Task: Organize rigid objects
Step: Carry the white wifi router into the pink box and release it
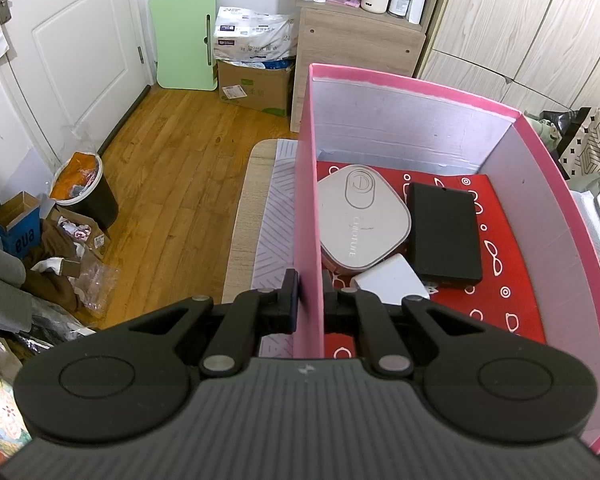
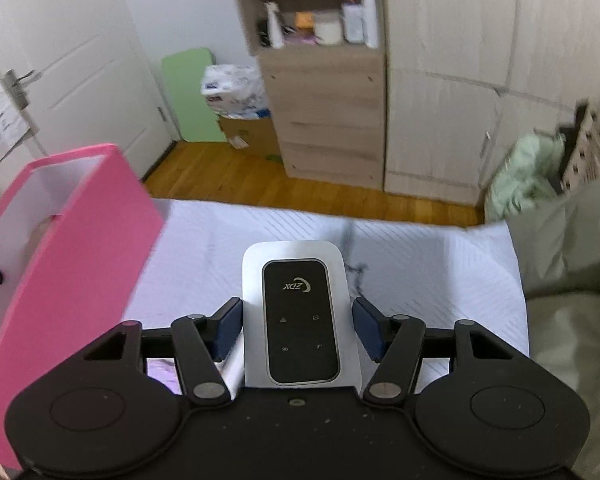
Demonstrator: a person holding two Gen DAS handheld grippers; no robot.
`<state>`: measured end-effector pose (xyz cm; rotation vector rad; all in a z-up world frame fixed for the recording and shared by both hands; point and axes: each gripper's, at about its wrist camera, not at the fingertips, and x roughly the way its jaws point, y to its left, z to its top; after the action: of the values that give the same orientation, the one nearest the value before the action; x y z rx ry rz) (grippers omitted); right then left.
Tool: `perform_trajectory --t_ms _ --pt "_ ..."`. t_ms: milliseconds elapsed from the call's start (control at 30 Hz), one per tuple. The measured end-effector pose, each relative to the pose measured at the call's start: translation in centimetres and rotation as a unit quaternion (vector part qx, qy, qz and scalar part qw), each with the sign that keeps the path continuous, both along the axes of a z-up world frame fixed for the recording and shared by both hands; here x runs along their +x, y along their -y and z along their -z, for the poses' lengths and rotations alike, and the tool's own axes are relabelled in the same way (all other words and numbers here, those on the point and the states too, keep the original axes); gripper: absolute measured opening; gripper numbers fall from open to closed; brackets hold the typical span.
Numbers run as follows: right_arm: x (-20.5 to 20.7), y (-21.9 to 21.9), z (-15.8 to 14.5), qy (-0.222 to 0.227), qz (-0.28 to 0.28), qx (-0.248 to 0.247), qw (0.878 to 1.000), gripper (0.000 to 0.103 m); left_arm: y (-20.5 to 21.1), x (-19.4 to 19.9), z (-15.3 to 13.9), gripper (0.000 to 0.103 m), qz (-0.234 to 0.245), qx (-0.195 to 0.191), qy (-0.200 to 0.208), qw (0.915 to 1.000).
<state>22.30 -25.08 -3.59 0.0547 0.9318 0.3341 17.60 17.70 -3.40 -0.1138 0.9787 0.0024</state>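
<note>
Clamping the near wall of the tall pink cardboard box (image 1: pixel 308 216), the left gripper (image 1: pixel 310 296) had its jaws drawn narrow, one pad outside and one inside the panel. Only the left wrist view looked down into that box: on its red patterned floor lay a pale grey rounded-square device (image 1: pixel 360 216), a flat black rectangular case (image 1: pixel 444 232) just right of it and touching it, and a small white block (image 1: pixel 392 280) tucked against the grey device's near edge. That view also caught a dark waste bin (image 1: pixel 86 188) on the wooden floor at far left.

The right wrist view showed the box only from outside, at its left edge, standing on a white quilted cover (image 2: pixel 420 248). There the right gripper (image 2: pixel 298 328) straddled a white rounded-rectangle pocket router with a glossy black face panel (image 2: pixel 300 312), printed with a small logo and four tiny icons. Its blue-padded fingers (image 2: pixel 230 326) stood at middling width on either side of the router's body; the left pad sat against its edge, the right pad showed a sliver of gap, so I could not tell whether it was gripped.
</note>
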Motion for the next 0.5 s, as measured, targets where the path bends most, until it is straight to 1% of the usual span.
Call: perform_trajectory --t_ms 167,300,367,433,500 --pt "-1.5 -3.0 -3.5 0.043 -0.054 0.002 0.998 0.065 -0.1 0.0 0.0 0.008 0.0 -0.001 0.0 1.0" --pt "-2.9 -5.7 -6.4 0.075 -0.117 0.012 0.99 0.066 0.2 0.1 0.0 0.008 -0.001 -0.001 0.0 1.0" --pt "-3.6 -7.3 -7.9 0.089 -0.157 0.018 0.983 0.066 0.2 0.1 0.0 0.008 -0.001 -0.001 0.0 1.0" --pt "-4.4 -9.3 -9.1 0.102 -0.209 0.02 0.972 0.066 0.2 0.0 0.0 0.008 -0.001 -0.002 0.0 1.0" --pt "-4.9 -11.5 -9.8 0.111 -0.262 0.012 0.959 0.066 0.2 0.1 0.0 0.008 -0.001 -0.002 0.0 1.0"
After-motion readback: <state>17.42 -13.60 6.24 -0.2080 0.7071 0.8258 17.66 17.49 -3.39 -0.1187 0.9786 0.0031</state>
